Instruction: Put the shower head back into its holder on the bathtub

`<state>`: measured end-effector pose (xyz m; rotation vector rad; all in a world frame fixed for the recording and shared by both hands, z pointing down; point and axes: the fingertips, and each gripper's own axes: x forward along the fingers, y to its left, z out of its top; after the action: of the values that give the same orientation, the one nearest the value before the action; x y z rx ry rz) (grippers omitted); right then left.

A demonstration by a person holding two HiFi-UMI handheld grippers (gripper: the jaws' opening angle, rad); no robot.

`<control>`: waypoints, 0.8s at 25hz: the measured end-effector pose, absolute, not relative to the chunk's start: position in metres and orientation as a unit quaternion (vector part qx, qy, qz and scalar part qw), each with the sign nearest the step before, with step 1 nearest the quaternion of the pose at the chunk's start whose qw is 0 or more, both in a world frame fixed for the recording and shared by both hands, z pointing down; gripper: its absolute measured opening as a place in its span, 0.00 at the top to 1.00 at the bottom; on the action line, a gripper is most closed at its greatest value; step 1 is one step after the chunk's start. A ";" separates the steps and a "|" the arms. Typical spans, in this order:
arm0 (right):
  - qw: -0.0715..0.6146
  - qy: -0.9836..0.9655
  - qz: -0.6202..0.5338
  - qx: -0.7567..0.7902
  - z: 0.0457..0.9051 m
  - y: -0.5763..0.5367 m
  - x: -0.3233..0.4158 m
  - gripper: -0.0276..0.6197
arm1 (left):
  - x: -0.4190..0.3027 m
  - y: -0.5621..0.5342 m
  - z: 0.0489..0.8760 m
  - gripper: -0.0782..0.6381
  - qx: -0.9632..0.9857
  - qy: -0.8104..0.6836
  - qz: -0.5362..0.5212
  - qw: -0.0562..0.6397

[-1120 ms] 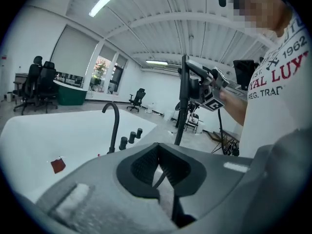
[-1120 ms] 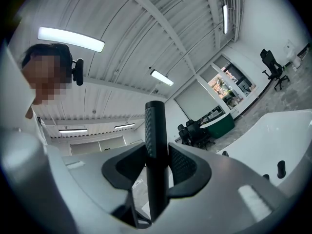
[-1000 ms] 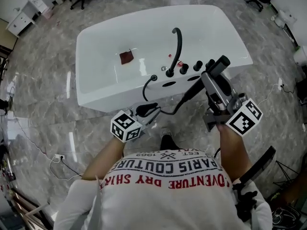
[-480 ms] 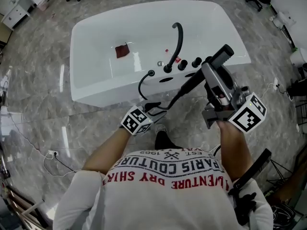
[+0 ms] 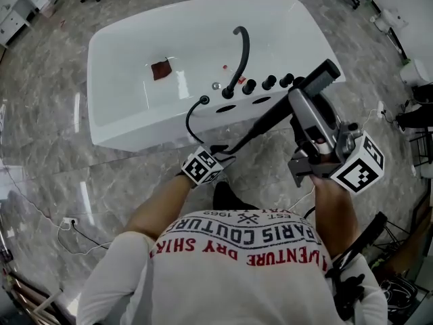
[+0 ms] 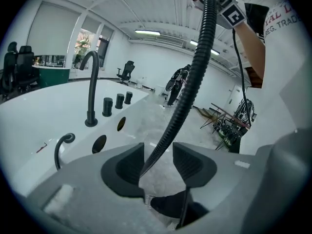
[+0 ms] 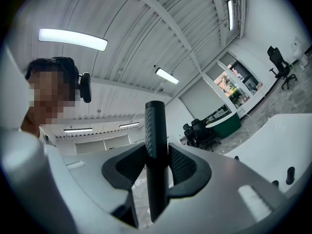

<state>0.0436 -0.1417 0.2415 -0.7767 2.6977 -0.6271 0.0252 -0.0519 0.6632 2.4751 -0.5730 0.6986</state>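
Our right tongs [image 7: 157,164] are clamped on the shower head [image 7: 155,126], high beside the bathtub [image 5: 118,124], but our left tongs [image 6: 157,162] have just opened with the hose [image 6: 192,82] loose between them, so it may swing and tug the head askew.

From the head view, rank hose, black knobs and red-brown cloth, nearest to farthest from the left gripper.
1. Hose: runs between the jaws of the left gripper, which have just been opening.
2. Black knobs: ahead, on the near ledge of the tub.
3. Red-brown cloth: inside it, farther left.
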 end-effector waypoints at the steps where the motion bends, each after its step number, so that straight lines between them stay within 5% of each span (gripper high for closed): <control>1: 0.131 0.929 -0.216 -0.270 0.242 -0.142 0.045 0.74 | 0.026 -0.050 0.666 0.63 0.909 -0.206 0.258 0.256; 4: 0.125 0.926 -0.217 -0.283 0.246 -0.143 0.052 0.74 | 0.027 -0.046 0.673 0.74 0.907 -0.203 0.261 0.260; 20: 0.085 0.909 -0.197 -0.358 0.282 -0.158 0.083 0.74 | -0.014 -0.025 0.678 0.80 0.894 -0.224 0.264 0.283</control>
<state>0.0826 -0.1580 0.2823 -1.0660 2.7098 -0.5879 -0.0135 -0.0253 0.6782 2.3932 -0.6002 0.7076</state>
